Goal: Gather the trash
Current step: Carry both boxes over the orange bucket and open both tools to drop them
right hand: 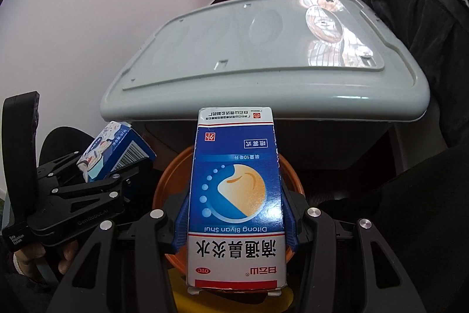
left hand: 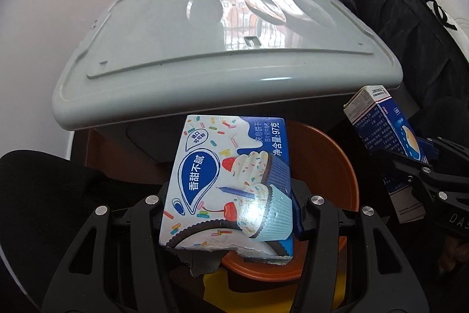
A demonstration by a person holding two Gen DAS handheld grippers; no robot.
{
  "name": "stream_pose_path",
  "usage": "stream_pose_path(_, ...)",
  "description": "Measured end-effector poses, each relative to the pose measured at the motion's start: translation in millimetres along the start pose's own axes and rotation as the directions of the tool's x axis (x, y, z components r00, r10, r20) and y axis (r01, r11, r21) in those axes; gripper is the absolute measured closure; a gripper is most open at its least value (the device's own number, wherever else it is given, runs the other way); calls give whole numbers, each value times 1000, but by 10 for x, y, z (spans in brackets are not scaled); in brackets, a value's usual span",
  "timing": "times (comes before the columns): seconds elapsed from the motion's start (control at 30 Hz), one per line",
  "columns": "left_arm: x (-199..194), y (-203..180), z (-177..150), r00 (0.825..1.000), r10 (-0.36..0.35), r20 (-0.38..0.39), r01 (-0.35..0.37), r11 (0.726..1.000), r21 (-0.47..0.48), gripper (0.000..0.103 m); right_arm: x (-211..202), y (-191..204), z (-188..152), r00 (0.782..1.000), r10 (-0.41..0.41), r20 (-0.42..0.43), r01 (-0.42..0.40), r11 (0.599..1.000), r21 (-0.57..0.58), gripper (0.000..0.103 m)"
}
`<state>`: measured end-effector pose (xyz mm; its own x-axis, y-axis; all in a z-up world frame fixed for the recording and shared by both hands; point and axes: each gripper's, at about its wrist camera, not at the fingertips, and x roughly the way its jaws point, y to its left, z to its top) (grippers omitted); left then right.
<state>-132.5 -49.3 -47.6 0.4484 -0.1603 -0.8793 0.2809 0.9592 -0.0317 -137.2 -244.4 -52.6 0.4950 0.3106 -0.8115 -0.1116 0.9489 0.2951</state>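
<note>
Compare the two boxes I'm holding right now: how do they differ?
The cookie box in the left gripper is wide, with cupcake art and a torn lower edge. The medicine box in the right gripper is narrower and taller, blue and white with a plain droplet graphic, its print upside down to the camera. Both are clamped cardboard cartons held above the orange bucket.

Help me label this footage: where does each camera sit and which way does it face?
Left wrist: rides the left claw, looking forward over its held cookie box at the orange bin and grey lid; the right claw shows at right.
Right wrist: rides the right claw, looking over its nasal-drops box; the left claw shows at left.
Shared: bin, lid, both boxes.
</note>
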Motion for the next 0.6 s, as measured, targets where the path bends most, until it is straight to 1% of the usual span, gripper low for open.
stream_pose_path(0.3, 119, 25, -11, 999, -12, -44, 11, 1000, -13, 50, 92, 11, -23, 999, 1, -37, -1, 1000, 0, 53)
stream_pose_path(0.6, 158, 45, -26, 998, -17, -66, 15, 999, -30, 50, 108, 7, -21, 999, -1, -42, 2, 1000, 6, 53)
